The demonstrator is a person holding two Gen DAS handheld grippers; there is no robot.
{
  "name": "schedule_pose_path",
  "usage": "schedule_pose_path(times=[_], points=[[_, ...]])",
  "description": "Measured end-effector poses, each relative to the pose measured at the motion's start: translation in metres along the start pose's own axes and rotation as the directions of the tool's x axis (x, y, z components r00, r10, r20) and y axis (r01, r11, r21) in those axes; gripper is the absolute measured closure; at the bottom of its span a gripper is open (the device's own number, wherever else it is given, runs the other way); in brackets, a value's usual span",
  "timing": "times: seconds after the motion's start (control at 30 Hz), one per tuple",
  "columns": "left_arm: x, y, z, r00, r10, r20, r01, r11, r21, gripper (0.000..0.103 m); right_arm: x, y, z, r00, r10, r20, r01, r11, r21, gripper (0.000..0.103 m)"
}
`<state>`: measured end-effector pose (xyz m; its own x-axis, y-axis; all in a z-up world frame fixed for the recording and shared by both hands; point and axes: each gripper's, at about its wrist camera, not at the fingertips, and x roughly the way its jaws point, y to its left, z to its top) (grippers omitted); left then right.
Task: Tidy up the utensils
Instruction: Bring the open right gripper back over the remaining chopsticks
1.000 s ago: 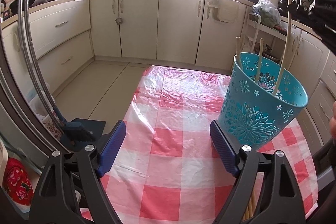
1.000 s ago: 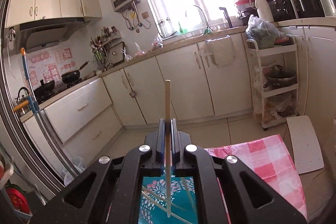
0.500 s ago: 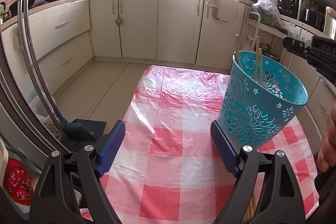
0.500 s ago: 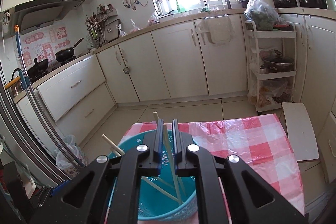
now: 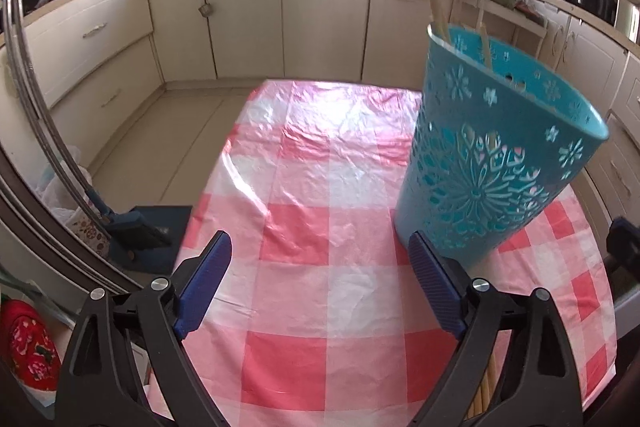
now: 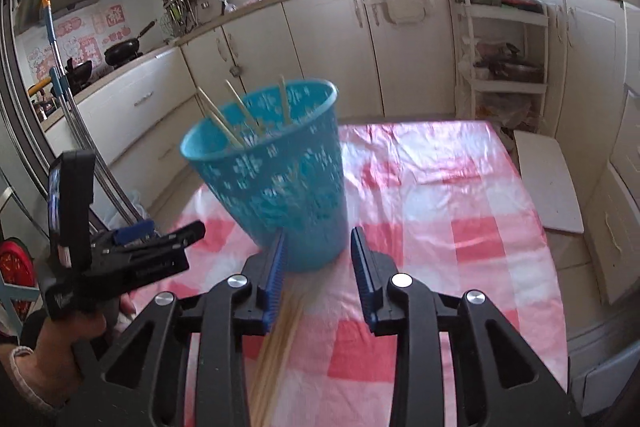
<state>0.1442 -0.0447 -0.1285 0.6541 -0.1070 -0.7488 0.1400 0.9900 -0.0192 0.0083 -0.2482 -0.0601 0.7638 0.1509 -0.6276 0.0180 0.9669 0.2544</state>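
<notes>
A teal perforated basket (image 5: 492, 163) stands on the red-and-white checked tablecloth (image 5: 320, 211), with several wooden chopsticks (image 6: 236, 115) leaning inside it. It also shows in the right wrist view (image 6: 280, 179). More loose chopsticks (image 6: 276, 355) lie on the cloth below my right gripper (image 6: 318, 275), which is open and empty just in front of the basket. My left gripper (image 5: 320, 287) is open and empty, its right finger close to the basket's base. A few chopstick ends (image 5: 486, 391) show under it.
The table's left edge drops to the tiled floor (image 5: 160, 131). Kitchen cabinets (image 5: 320, 7) run along the far wall. A white rack (image 6: 504, 67) stands to the right, a mop handle (image 5: 52, 147) to the left. The left gripper body (image 6: 120, 255) is beside the basket.
My right gripper let go of a chopstick into the basket, opened, and dropped down to table level in front of the basket. My left gripper moved slightly closer to the basket.
</notes>
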Motion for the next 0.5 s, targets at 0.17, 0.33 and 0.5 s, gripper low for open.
schedule_pose_path(times=[0.17, 0.33, 0.5], points=[[0.033, -0.009, -0.011, 0.995, -0.019, -0.098, 0.023, 0.999, 0.038, 0.015, 0.006, -0.024, -0.016, 0.998, -0.037, -0.053, 0.04, 0.998, 0.056, 0.07], [0.05, -0.014, -0.018, 0.99, 0.004, -0.142, 0.01, 0.995, 0.096, 0.008, 0.014, -0.03, -0.018, 0.995, -0.042, -0.085, 0.047, 0.997, 0.063, 0.069], [0.059, -0.01, -0.024, 0.988, 0.014, -0.153, -0.002, 0.997, 0.081, 0.007, 0.027, -0.012, -0.035, 0.984, 0.015, -0.178, -0.014, 1.0, 0.007, 0.069]])
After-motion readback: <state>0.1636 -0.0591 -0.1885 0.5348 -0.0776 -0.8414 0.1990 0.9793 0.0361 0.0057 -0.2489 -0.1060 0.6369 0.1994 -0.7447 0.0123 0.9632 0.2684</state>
